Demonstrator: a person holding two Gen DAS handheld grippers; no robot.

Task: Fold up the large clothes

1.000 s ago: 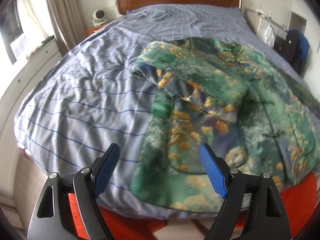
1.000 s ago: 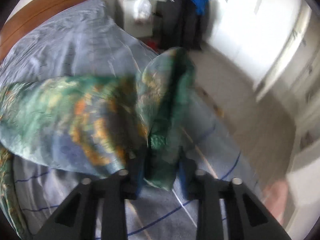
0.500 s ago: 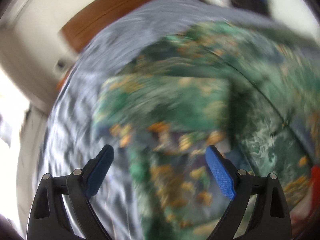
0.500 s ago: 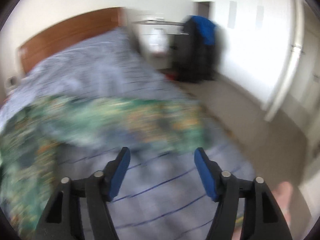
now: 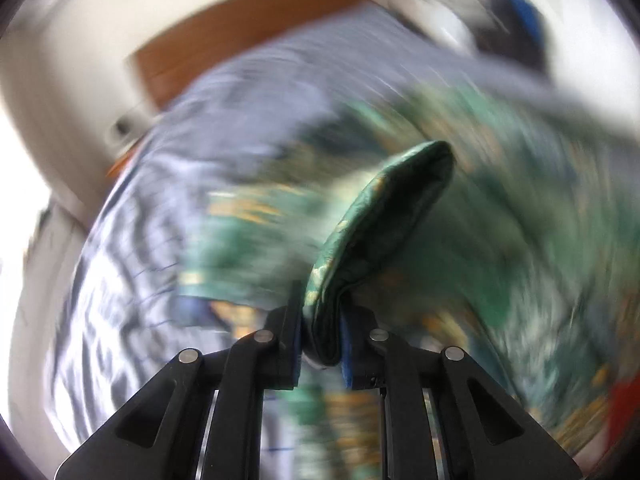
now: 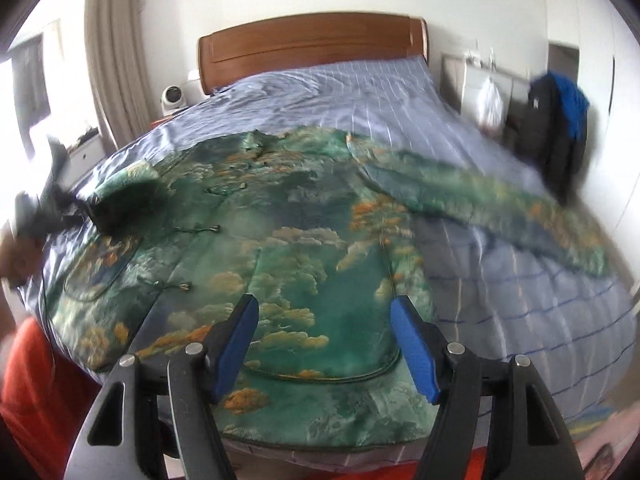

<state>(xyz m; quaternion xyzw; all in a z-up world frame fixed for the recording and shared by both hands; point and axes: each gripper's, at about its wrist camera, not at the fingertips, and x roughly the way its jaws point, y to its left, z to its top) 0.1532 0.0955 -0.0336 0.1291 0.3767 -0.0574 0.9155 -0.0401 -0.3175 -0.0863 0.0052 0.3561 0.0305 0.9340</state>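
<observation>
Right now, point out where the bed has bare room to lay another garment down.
Bare striped bedcover runs between the headboard and the top of the green patterned jacket. A second patch lies under the outstretched sleeve, toward the bed's right edge. The left and middle are crowded: the jacket fills them, and the left tool grips its other sleeve there.

The left hand-held gripper (image 5: 322, 344) has just closed, pinching the green patterned garment's (image 5: 384, 216) cuff.
</observation>
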